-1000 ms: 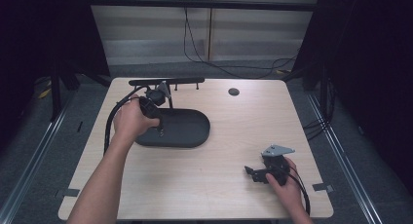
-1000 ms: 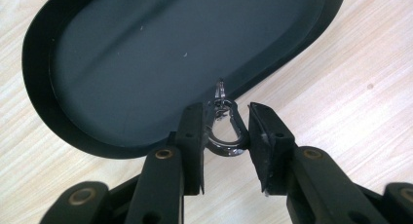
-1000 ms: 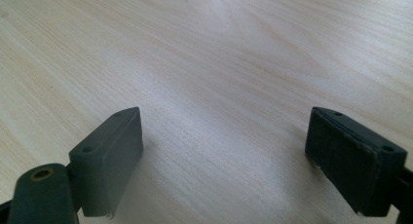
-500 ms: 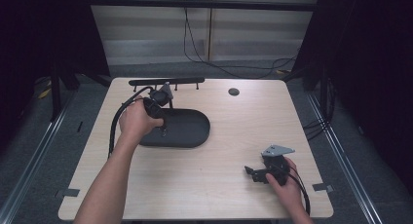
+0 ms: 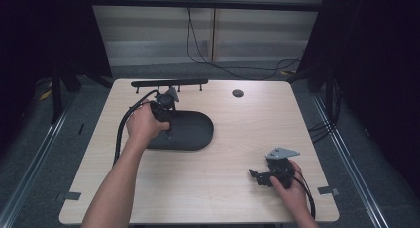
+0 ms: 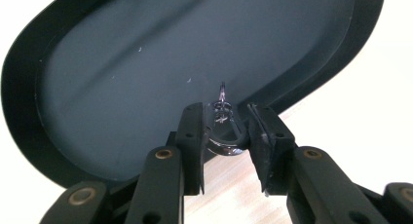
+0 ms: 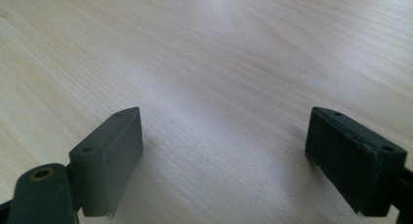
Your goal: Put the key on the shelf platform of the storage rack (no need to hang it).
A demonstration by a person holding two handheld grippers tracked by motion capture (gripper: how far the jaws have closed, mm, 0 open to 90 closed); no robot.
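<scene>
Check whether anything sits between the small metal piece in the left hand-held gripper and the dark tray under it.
Nothing visible does. The left hand-held gripper is shut on the shiny metal clasp, which hangs right over the black oval tray. The tray floor below it looks bare.

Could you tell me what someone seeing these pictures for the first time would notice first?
Most likely the dark oval tray at the table's left centre, with the left gripper poised over it, jaws shut on a small shiny metal clasp. Next would be the right gripper at the near right of the pale wooden table, its jaws wide open over bare wood. A long black bar lies along the far edge.
</scene>
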